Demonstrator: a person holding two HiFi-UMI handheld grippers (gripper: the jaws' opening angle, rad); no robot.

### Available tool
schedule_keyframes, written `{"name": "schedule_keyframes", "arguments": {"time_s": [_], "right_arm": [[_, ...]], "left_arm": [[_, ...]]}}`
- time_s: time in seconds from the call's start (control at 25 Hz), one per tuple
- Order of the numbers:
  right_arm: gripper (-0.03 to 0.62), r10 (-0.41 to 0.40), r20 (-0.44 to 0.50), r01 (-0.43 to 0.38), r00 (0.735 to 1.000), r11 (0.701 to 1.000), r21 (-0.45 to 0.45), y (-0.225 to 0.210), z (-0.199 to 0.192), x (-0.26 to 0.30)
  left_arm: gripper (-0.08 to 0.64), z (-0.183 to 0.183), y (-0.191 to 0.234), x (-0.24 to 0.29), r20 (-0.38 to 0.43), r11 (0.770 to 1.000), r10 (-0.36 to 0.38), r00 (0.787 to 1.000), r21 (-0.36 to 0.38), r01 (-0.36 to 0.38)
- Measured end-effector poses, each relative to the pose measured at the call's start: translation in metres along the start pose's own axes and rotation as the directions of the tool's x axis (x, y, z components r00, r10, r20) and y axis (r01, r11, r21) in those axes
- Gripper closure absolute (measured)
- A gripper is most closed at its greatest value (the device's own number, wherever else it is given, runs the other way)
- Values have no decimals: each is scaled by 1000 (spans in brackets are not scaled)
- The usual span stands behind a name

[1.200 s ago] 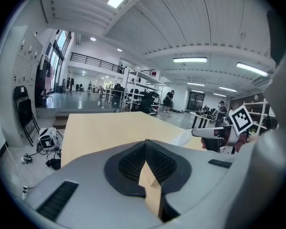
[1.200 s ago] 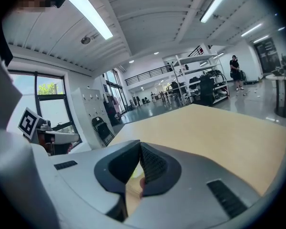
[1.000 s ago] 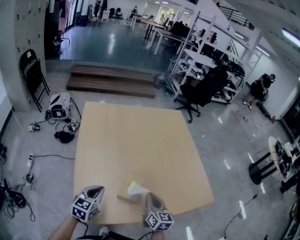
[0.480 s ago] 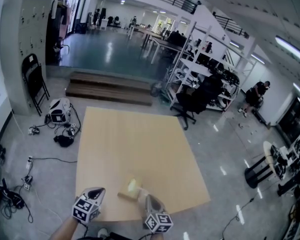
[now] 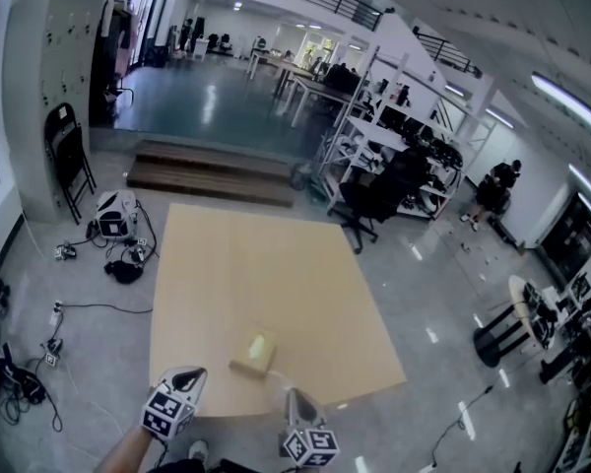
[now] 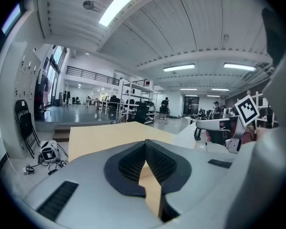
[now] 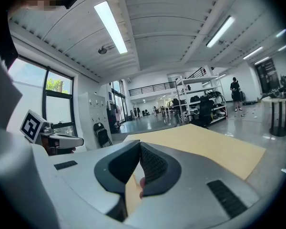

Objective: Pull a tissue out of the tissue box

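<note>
Grey pads meet on both tools: your left gripper (image 5: 184, 377) has its jaws together on nothing, while your right gripper (image 5: 296, 397) has its jaws pinched on what looks like a thin pale tissue (image 5: 277, 378). That strip runs ahead and leftward from the right jaws to the box (image 5: 253, 355), which sits on the worktop (image 5: 276, 254) between the two grippers, nearer the right. I judge the pull should run back toward you, away from the box.
</note>
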State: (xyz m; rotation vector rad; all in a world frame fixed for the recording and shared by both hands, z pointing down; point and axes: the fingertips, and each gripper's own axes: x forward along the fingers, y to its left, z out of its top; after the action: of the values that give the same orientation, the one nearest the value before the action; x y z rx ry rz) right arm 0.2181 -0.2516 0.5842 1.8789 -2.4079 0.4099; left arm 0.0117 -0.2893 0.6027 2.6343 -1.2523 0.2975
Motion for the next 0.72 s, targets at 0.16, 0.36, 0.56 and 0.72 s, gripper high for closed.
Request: {"name": "schedule_keyframes", "arguments": {"time_s": [0.16, 0.36, 0.56, 0.72], "right_arm": [[591, -5, 10, 5, 1000, 1000, -2, 9, -3, -29], [591, -24, 26, 24, 999, 1000, -4, 12, -13, -62], [591, -27, 47, 27, 999, 1000, -15, 7, -19, -88], [589, -37, 49, 38, 998, 999, -22, 6, -25, -101]], "left_arm": [[552, -5, -16, -15, 0, 1000, -7, 1000, 16, 7], [552, -12, -35, -30, 3, 999, -27, 1000, 31, 27], [552, -12, -54, -43, 12, 998, -38, 999, 43, 37], [552, -13, -62, -51, 16, 998, -37, 999, 53, 37]]}}
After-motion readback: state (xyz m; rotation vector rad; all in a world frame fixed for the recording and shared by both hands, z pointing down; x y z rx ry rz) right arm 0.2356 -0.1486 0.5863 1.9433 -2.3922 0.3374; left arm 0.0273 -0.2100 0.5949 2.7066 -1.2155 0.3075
